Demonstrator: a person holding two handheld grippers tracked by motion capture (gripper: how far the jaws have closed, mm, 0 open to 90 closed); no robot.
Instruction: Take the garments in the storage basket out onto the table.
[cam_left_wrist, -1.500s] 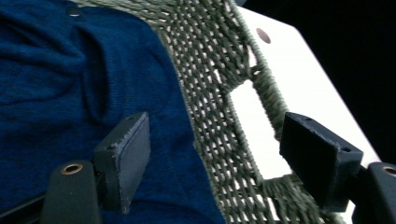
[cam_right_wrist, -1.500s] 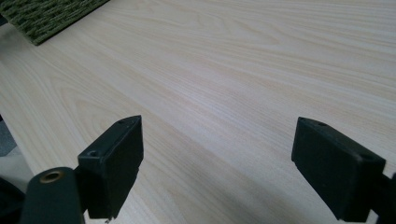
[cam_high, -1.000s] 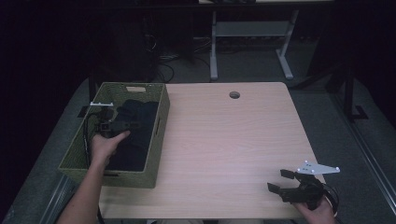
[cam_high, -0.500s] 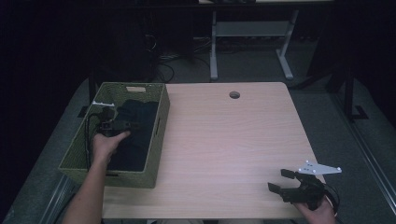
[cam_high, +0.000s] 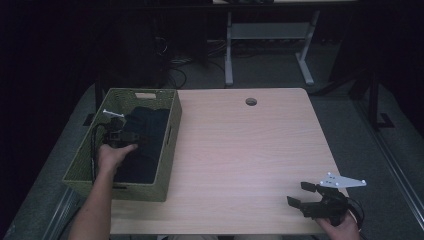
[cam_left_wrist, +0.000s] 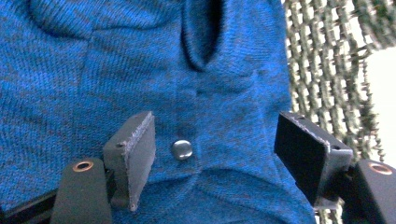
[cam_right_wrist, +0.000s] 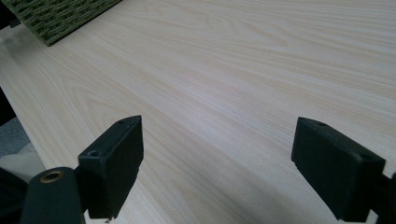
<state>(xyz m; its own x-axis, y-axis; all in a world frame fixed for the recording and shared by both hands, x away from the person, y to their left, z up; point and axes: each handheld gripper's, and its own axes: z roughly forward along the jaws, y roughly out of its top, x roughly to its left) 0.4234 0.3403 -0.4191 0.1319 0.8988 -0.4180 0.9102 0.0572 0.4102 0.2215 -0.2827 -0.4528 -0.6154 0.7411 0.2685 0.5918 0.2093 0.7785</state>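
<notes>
A green woven basket (cam_high: 170, 131) stands at the table's left edge with a dark blue knitted garment (cam_high: 148, 145) inside. My left gripper (cam_high: 136, 138) is down in the basket, open, its jaws just above the blue knit (cam_left_wrist: 93, 74). A small metal snap button (cam_left_wrist: 181, 149) lies between the jaws, and the basket's woven wall (cam_left_wrist: 327, 70) shows to the right. My right gripper (cam_high: 301, 195) rests open near the table's front right corner, its jaws wide apart over bare wood (cam_right_wrist: 224, 84) with nothing between them.
The light wooden table (cam_high: 250, 150) has a round cable hole (cam_high: 251, 101) near its far edge. The basket's corner (cam_right_wrist: 56, 18) shows far off in the right gripper view. Desk legs and cables stand on the dark floor behind the table.
My left hand and gripper have shifted slightly deeper and toward the basket's middle over the garment. The right gripper has stayed in place.
</notes>
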